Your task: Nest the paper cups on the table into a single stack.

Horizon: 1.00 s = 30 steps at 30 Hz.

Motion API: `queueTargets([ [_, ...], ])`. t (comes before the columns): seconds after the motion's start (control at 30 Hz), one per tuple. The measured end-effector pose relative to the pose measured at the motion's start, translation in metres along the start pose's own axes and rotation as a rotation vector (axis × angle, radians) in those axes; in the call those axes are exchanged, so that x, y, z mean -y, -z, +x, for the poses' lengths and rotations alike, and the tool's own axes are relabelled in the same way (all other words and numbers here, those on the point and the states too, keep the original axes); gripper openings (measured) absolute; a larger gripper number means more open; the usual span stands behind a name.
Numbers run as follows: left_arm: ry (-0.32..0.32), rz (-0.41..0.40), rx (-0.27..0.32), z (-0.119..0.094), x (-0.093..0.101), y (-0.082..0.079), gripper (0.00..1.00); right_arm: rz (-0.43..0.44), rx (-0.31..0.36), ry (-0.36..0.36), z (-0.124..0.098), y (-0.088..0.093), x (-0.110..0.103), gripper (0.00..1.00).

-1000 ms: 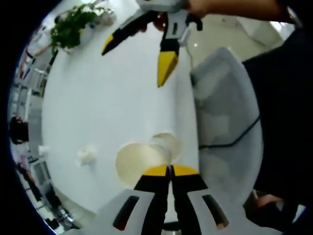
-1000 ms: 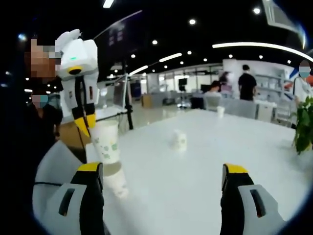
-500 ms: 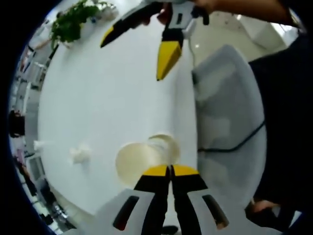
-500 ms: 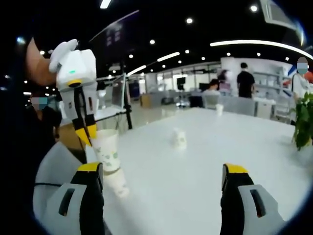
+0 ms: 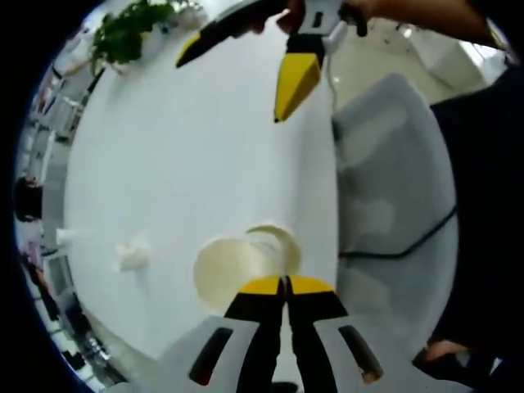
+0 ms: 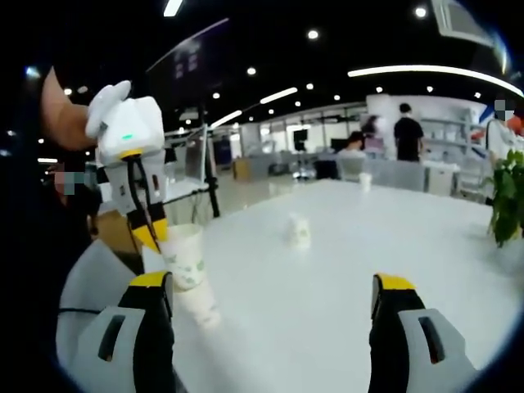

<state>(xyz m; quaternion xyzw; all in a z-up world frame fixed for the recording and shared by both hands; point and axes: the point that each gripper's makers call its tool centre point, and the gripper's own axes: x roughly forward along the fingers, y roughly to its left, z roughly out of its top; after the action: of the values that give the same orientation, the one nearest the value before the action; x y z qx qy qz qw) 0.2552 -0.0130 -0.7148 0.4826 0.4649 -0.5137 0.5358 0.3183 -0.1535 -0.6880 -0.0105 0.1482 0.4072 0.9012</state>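
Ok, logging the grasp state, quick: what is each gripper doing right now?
Left gripper: shut on the paper cup rim, above another cup.
Right gripper: open, holding nothing.

Left gripper (image 5: 286,282) jaws pinched together; right gripper (image 6: 274,299) jaws spread.

The white table (image 6: 344,278) lies mostly bare between the held paper cup (image 6: 183,255) near its edge and a small cup (image 6: 298,230) farther out. A plant (image 6: 509,196) stands at the far side, and a grey chair (image 5: 385,188) is just beside the table edge.
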Motion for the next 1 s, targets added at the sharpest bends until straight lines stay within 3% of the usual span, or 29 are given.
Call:
queueTargets([
  [1.0, 0.010, 0.017, -0.019, 0.032, -0.003, 0.005, 0.00, 0.004, -0.010, 0.002, 0.000, 0.005, 0.001, 1.00],
])
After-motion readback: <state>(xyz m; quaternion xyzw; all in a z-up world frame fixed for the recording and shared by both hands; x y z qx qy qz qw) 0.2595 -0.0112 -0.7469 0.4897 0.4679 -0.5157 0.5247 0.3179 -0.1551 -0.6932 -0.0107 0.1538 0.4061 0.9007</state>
